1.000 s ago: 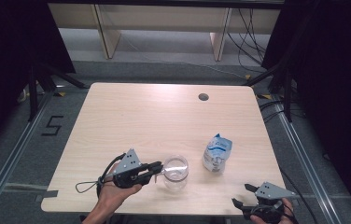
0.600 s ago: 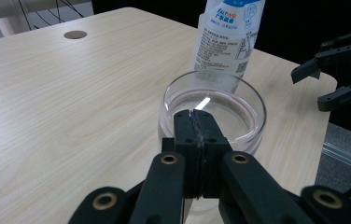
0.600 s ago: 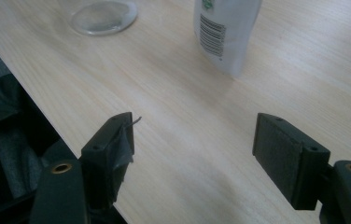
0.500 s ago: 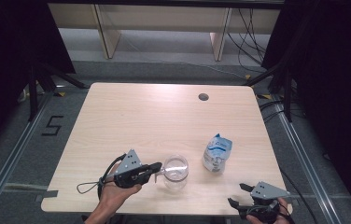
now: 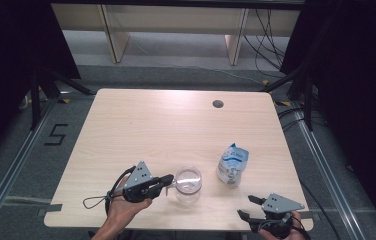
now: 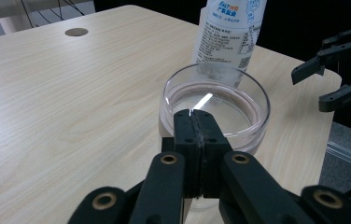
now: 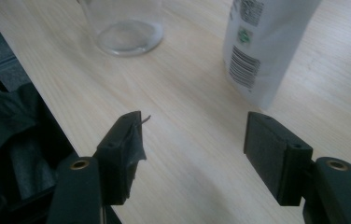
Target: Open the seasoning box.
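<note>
High view: the left gripper pinches the near rim of a clear glass jar standing upright near the front edge of the wooden surface, its jaws pressed together on the glass wall. Just right of the jar stands a white-and-blue pouch with a barcode and small print too fine to read. The right gripper hovers at the front right corner, jaws apart with nothing between them, having just been closing.
</note>
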Motion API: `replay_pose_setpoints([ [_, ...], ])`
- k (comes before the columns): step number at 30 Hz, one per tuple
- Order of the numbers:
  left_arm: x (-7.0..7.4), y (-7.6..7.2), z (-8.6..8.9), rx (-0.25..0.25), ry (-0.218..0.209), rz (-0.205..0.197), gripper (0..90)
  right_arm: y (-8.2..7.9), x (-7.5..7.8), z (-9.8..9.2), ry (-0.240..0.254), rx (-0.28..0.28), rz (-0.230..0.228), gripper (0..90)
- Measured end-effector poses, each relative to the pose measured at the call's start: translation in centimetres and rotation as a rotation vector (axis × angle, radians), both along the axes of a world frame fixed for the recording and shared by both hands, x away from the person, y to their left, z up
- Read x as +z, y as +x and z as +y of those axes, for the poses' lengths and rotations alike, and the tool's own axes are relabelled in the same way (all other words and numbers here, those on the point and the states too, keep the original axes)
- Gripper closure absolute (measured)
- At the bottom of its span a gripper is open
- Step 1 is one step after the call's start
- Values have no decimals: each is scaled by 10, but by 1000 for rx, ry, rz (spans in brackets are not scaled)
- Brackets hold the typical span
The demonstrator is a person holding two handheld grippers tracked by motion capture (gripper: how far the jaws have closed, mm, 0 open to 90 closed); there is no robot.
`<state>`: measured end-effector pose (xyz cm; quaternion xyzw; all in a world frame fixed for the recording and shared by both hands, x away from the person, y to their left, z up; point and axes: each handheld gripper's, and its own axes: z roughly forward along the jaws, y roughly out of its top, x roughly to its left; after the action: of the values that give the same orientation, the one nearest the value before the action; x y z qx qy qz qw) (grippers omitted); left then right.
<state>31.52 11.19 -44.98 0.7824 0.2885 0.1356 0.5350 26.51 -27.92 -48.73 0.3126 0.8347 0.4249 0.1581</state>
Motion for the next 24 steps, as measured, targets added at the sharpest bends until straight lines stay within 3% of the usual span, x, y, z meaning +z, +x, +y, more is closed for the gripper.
replay_pose_setpoints([
  [2, 0, -1, 0, 1, 1, 0, 882, 0, 1, 5, 18, -12, 2, 422],
  [6, 0, -1, 2, -1, -8, -2, 880, 5, 4, 18, 43, 25, -19, 479],
  [7, -1, -1, 2, 0, -15, -3, 881, 4, 4, 22, 50, 25, -3, 503],
  [8, -1, 0, 3, 0, -15, -4, 881, 6, 5, 26, 45, 44, -33, 542],
  [11, -1, -1, 3, 10, -16, 1, 881, 7, 7, 32, 32, 43, -63, 584],
  [12, -1, -1, 3, 5, -11, -6, 881, 7, 7, 34, 40, 35, -48, 598],
  [14, -1, -2, 3, 5, -7, -10, 881, 10, 8, 36, 37, 41, -76, 623],
  [24, -2, -3, 4, 12, -13, -14, 882, 18, 9, 52, 51, 79, -102, 743],
])
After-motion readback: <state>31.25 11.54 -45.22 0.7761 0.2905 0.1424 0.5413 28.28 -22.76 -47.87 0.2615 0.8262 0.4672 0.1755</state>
